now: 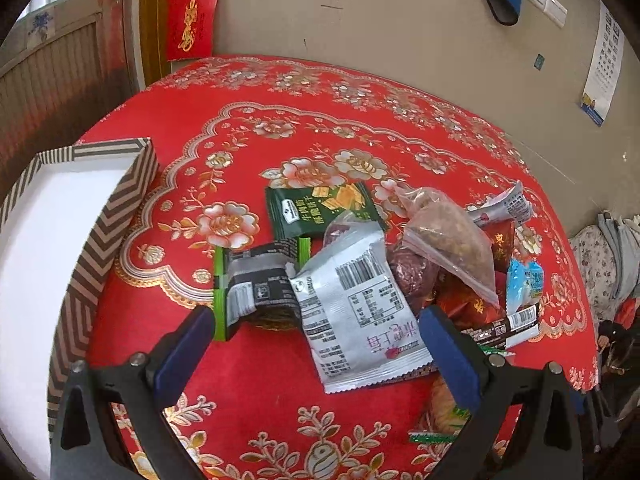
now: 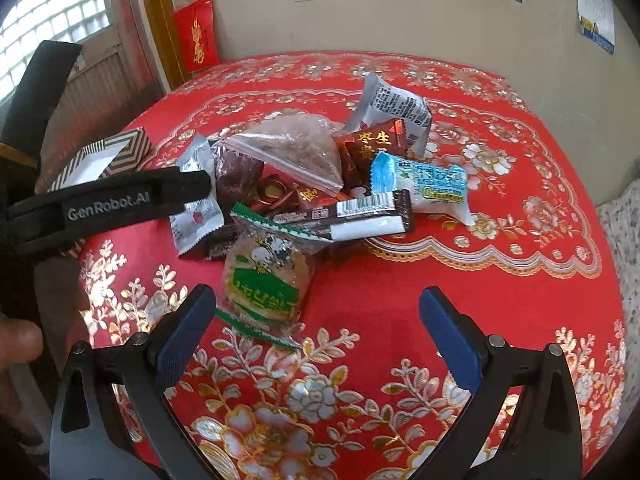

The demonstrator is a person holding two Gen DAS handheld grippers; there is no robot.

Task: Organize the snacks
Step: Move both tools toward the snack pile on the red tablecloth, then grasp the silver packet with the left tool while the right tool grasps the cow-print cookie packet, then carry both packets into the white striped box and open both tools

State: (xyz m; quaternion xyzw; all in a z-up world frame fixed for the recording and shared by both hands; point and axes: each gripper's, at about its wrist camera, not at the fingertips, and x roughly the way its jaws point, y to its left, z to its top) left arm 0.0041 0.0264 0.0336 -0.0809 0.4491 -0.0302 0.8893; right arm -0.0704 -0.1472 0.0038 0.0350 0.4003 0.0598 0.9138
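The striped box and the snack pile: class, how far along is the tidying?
Done: nothing visible; the striped box looks empty inside. In hand: nothing; the left claw is open around the silver packet, and the right claw is open beside the round cracker pack. Left: the whole pile on the red tablecloth.

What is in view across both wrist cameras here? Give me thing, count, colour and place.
Tablecloth: one, red with gold and silver flowers, covering the table.
Box: one, brown-and-cream striped, white inside, open, at the table's left edge.
Snack pile: mixed packets, centre of the table.
Green cracker packet: one, far side of the pile.
Silver packet: one, barcode side up, between the left gripper's fingers.
Clear zip bag: one, brown contents, on top of the pile.
Light-blue packet: one, right side of the pile.
Round cracker in a clear wrapper: one, green print, nearest the right gripper.
Left gripper: open over the pile.
Right gripper: open, empty.
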